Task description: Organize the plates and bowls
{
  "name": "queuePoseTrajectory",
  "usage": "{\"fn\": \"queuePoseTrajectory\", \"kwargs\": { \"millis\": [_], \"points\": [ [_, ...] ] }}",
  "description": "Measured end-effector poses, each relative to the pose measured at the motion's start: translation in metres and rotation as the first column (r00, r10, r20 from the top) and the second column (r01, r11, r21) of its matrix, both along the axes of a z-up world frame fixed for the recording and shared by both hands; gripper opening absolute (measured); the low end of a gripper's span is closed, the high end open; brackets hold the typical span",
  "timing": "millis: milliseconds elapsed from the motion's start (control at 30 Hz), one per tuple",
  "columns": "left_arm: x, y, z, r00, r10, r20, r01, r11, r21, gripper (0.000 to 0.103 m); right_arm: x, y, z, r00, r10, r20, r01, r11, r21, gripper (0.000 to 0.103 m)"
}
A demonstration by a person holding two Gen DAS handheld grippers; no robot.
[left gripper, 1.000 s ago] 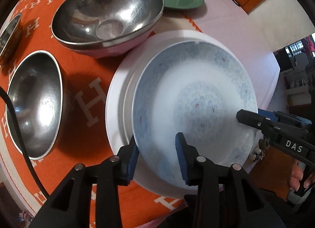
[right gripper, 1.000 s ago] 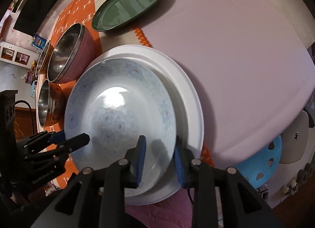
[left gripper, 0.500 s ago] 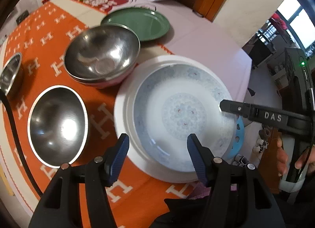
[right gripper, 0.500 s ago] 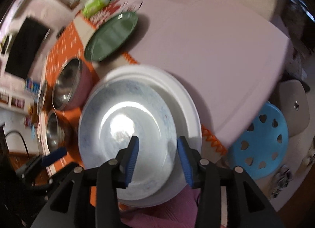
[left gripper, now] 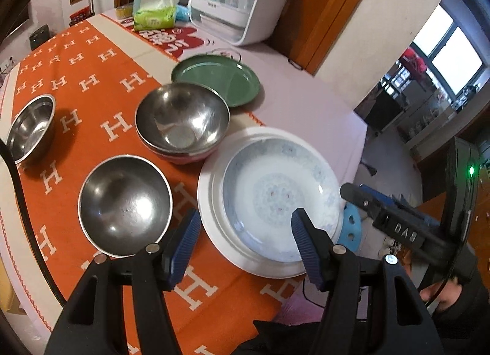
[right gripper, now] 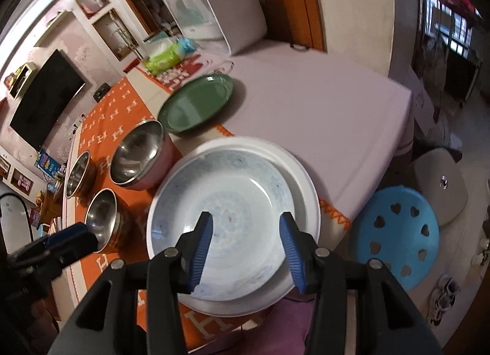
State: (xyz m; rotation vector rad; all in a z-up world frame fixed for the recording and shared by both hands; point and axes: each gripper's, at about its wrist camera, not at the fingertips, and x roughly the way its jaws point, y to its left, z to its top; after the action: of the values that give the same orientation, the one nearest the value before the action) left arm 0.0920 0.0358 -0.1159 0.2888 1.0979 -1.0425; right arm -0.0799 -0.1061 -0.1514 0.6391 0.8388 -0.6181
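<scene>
The left gripper [left gripper: 245, 234] and right gripper [right gripper: 246, 240] hover with jaws wide apart, holding nothing. The patterned bowl [left gripper: 280, 202] sits in the white plate [left gripper: 208, 202].

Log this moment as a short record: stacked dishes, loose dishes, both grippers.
stack: blue-patterned plate sits inside white plate, near table edge
loose plate: green plate on the pale cloth, apart from the stack
bowls: three steel bowls on orange cloth; pink-sided bowl beside the white plate, near bowl, far bowl
left gripper: open, empty, above the table
right gripper: open, empty, above the patterned plate
</scene>
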Motion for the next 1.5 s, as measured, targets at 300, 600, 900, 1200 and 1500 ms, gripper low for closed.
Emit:
{"fn": "queuePoseTrajectory", "kwargs": {
  "millis": [300,600,900,1200,1500],
  "points": [
    [-0.001,0.005,0.024,1.000,0.027,0.012,-0.026,0.997,-0.075,0.078,-0.003,-0.008,0.022,0.999,0.008,0.042,-0.005,0.997,-0.072,0.045],
    [-0.002,-0.016,0.048,0.989,0.143,0.040,-0.139,0.986,-0.096,0.086,0.010,-0.048,0.052,0.986,0.127,0.105,-0.110,0.981,-0.159,0.055],
    [0.003,-0.057,0.059,0.961,0.276,0.033,-0.271,0.956,-0.113,0.088,0.025,-0.100,0.063,0.955,0.269,0.126,-0.245,0.953,-0.177,0.060],
    [0.024,-0.100,0.061,0.928,0.369,0.051,-0.365,0.928,-0.082,0.088,0.041,-0.138,0.067,0.905,0.412,0.103,-0.378,0.892,-0.246,0.066],
    [0.053,-0.128,0.073,0.880,0.466,0.089,-0.463,0.885,-0.057,0.088,0.066,-0.160,0.064,0.816,0.567,0.115,-0.514,0.801,-0.308,0.066]
  ]
}}
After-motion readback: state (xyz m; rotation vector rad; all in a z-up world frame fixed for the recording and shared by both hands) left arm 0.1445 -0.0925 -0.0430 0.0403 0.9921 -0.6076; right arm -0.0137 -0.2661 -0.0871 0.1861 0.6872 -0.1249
